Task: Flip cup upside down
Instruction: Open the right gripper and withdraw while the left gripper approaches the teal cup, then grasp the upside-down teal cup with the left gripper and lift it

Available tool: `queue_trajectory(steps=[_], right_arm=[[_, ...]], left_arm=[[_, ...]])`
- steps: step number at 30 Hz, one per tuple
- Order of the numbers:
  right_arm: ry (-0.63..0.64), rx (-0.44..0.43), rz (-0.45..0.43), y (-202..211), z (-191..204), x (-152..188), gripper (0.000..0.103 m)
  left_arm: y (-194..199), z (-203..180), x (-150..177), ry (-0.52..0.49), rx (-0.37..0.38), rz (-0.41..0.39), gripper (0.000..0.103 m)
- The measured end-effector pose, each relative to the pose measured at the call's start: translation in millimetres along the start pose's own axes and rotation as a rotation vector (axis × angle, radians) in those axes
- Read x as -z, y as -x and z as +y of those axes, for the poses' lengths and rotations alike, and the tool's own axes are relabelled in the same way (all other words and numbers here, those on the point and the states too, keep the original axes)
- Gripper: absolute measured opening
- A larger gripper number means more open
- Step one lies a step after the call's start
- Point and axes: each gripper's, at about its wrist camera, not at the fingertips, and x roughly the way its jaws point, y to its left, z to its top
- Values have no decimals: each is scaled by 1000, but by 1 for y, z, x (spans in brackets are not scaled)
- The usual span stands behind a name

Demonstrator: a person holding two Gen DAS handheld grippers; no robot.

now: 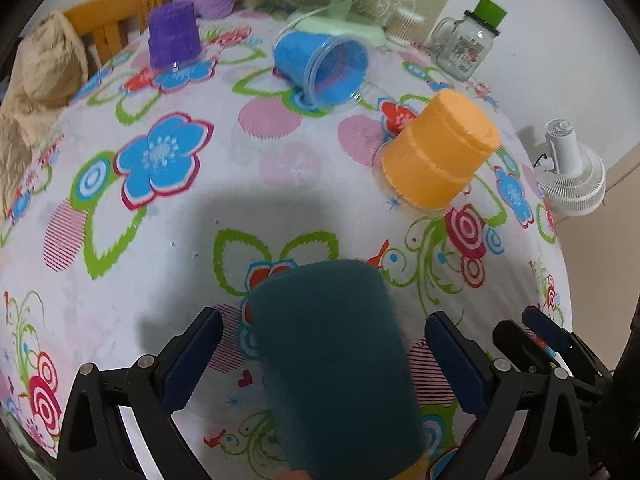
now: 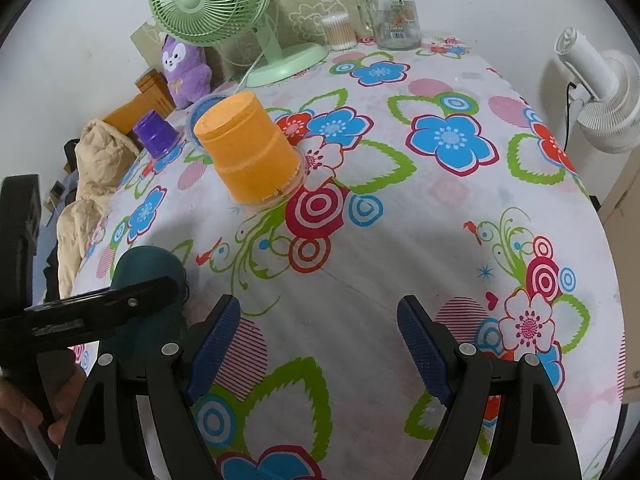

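Standing between the spread fingers of the left gripper, a dark teal cup rested closed end up near the front edge of the bench, its long axis roughly vertical and leaning slightly. Neither pad appeared to touch it, with cloth showing in the gap on each side. The right gripper hung just to the cup's right, its fingers also apart and holding nothing, so the left was the nearer.

A flower-print cloth covered the bench. Farther back, an orange cup and a purple cup stood mouth down, while a blue cup lay on its side, mouth toward the front. A green desk fan, a plush toy and a glass jar lined the far edge; a white fan stood beyond the right edge.
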Motion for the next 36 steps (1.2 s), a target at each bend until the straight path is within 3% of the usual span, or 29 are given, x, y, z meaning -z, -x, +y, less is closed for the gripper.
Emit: queue_trajectory(steps=[6,13,36], right_arm=[[-23,-6,6,-2,-4,0,83],[-12,-19,3,-2,0,-1,83],[32,-48,-16,11,20,4,83]], left_arm=[[-5,1,0,14,1,28,74],[0,4,0,27,29,33,72],[43,-6,4,-20,29,-72,70]])
